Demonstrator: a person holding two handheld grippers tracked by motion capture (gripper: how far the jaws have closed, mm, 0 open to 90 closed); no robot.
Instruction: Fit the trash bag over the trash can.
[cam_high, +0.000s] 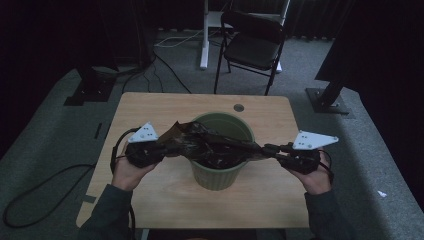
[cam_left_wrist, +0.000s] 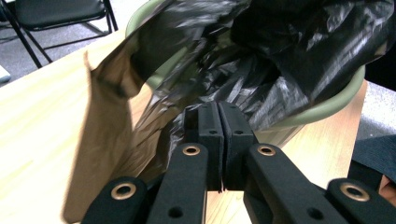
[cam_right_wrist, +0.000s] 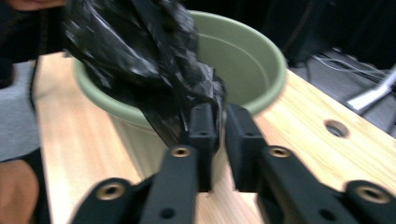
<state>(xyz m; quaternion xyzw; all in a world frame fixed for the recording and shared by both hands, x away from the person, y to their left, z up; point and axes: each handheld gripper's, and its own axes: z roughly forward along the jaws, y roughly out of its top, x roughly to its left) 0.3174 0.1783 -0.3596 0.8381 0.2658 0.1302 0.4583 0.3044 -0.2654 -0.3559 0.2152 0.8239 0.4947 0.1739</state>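
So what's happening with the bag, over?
Left gripper shut on thin black plastic bag. Right gripper jaws parted, bag beside them. Bag stretched over round green bin.

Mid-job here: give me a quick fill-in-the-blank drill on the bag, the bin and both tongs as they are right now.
1. The black bag is stretched across the mouth of the green ____.
2. The left tongs are ____ on the bag's edge.
3. A narrow gap shows between the jaws of the ____ tongs, with the bag against one of them.
4. The bin stands on a ____ table.

Missing words: bin; shut; right; wooden
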